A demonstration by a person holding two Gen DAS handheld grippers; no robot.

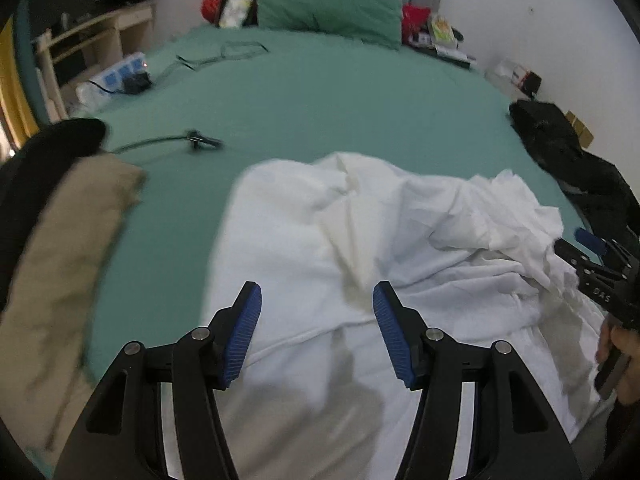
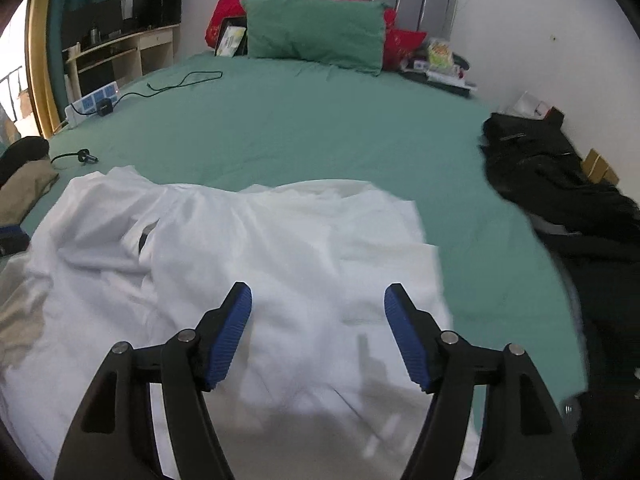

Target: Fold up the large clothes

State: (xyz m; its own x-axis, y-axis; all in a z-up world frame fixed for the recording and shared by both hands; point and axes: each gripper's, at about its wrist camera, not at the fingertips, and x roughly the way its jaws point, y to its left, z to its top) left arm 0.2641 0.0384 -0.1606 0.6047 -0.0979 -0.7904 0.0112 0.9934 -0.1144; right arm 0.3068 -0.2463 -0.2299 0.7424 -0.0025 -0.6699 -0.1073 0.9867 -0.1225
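Observation:
A large white garment (image 1: 360,240) lies rumpled on the green bed sheet (image 1: 320,100); it also shows in the right wrist view (image 2: 260,240), spread wide with folds. My left gripper (image 1: 317,332) is open and empty, hovering just above the garment's near part. My right gripper (image 2: 318,336) is open and empty above the garment's near right side. The right gripper also shows at the right edge of the left wrist view (image 1: 592,256), beside the garment's crumpled edge.
A beige folded garment (image 1: 60,260) and a black one (image 1: 48,148) lie at the left. Black clothes (image 2: 560,192) lie at the right. A green pillow (image 2: 316,32), a cable (image 2: 180,82), a power strip (image 2: 94,102) and clutter (image 2: 436,60) are farther up the bed.

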